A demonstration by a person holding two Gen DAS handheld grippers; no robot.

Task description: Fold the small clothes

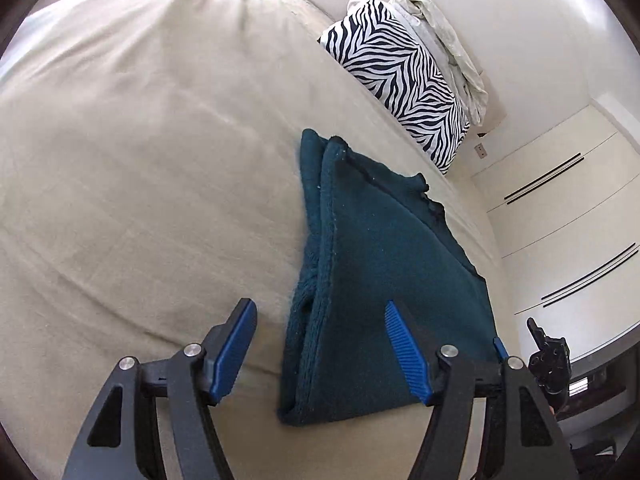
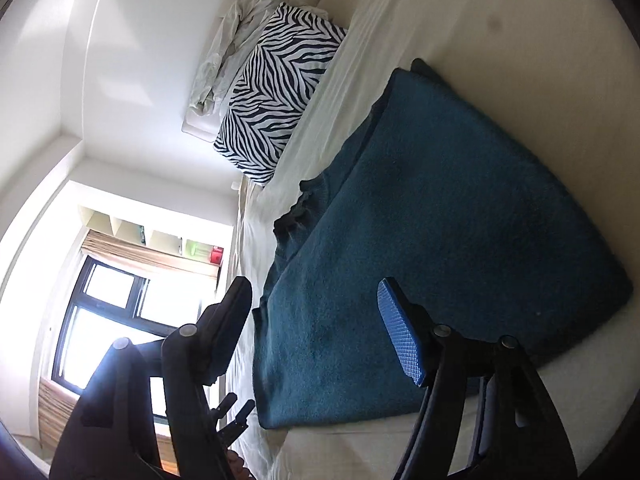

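On the beige bed (image 1: 120, 160), a teal garment (image 1: 360, 272) lies folded into layers near the mattress edge, its doubled left edge showing stacked plies and a frilled hem peeking out on the far side. Left gripper (image 1: 320, 344) hovers over the near end of the cloth, jaws spread wide and holding nothing, one blue pad (image 1: 406, 352) above the fabric, the other over bare sheet. Right gripper (image 2: 316, 328) is likewise wide apart and empty, poised above the garment's near corner. Beyond the cloth, a zebra pillow (image 1: 400, 80) rests against the headboard, with crumpled pale linen (image 1: 448, 44) beside it.
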